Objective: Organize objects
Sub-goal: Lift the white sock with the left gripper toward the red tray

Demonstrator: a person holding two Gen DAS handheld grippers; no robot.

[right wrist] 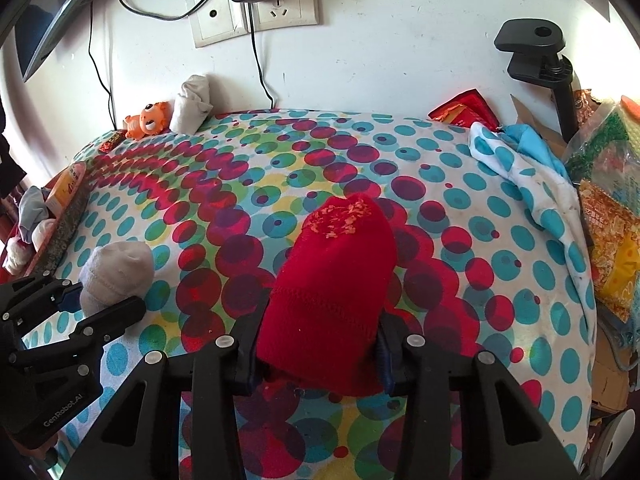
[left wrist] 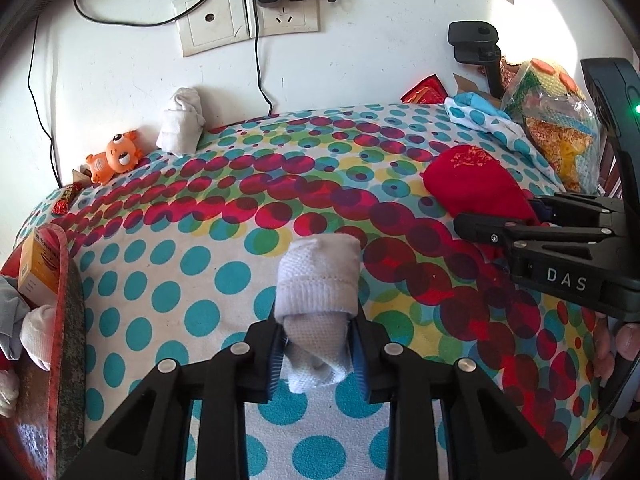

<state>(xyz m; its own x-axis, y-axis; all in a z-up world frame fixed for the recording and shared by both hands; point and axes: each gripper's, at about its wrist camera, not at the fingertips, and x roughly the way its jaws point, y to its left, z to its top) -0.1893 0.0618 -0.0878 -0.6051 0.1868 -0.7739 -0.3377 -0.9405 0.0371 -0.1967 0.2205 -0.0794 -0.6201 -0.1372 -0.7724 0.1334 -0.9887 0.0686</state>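
White rolled sock (left wrist: 318, 304) lies mid-bed toward the near edge, long axis running away from the left camera toward the far wall edge, cuffed fat end far, thinner rolled end near; left tongs (left wrist: 318, 354) clamped tight on that near end, blue pads squeezing the knit. Red rolled sock (right wrist: 334, 292) just to its right, also long axis near-to-far, end with orange flecks pointing at the wall; right tongs (right wrist: 318, 356) closed on its near end, jaws pressed in but wider, bundle is bulky. Both socks rest on the polka-dot bedspread (right wrist: 460, 240), not lifted yet. Judged progress: both picks made, nothing carried. A red-rimmed tray (left wrist: 68, 280) off the left edge of the bed already holds white sock bundles, likely the destination. Another white sock roll (left wrist: 180, 124) sits at the far edge by the wall, beside an orange toy (left wrist: 114, 156), still to collect.
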